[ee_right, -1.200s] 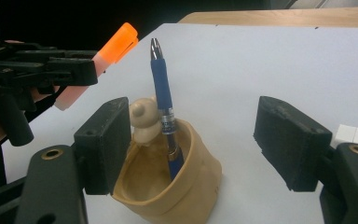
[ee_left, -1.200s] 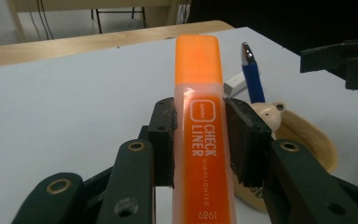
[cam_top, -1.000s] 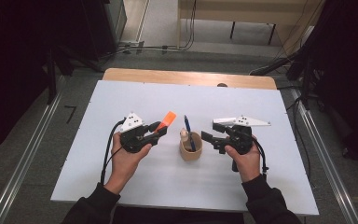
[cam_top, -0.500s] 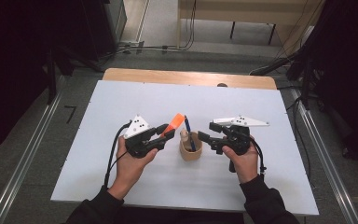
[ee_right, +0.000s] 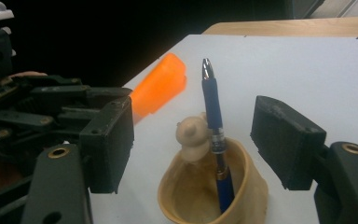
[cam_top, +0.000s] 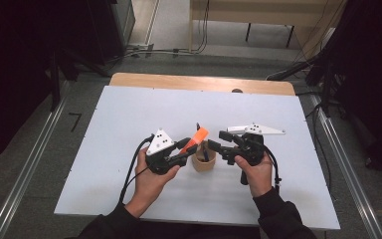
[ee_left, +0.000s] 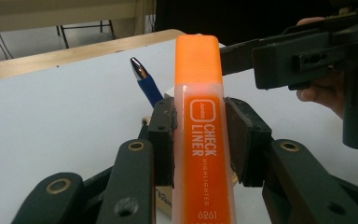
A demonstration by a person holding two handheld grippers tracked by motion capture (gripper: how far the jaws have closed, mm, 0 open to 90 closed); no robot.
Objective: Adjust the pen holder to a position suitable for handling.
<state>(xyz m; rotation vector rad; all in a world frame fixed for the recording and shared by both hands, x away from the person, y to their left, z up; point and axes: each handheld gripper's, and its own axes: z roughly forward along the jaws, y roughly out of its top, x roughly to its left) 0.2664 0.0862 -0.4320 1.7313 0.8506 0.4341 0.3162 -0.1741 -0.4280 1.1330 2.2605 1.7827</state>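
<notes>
A person sits at a white table [cam_top: 129, 124] with a two-jaw gripper in each hand. The left gripper [cam_top: 185, 149] is clamped on an orange highlighter [cam_top: 197, 137], its pads pressing both sides of the barrel, the capped end angled up and toward a small tan cup [cam_top: 204, 163] that stands between the two hands. A blue pen [ee_right: 214, 126] and a pale, knobbed wooden piece [ee_right: 193, 135] already stand in the cup. The right gripper [cam_top: 218, 145] sits just beside the cup with its jaws fairly wide, one on each side of the cup, and they have just been closing a little; nothing is pressed between them.

Likely risks: the cup looks light and soft-walled, so the highlighter could catch its rim or the pen and tip it if the right jaws are not steadying it. The two grippers are close and could collide.

Printed on the highlighter: "CHECK LINER", "HIGHLIGHTER", "6261", and a small boxed logo too small to read
</notes>
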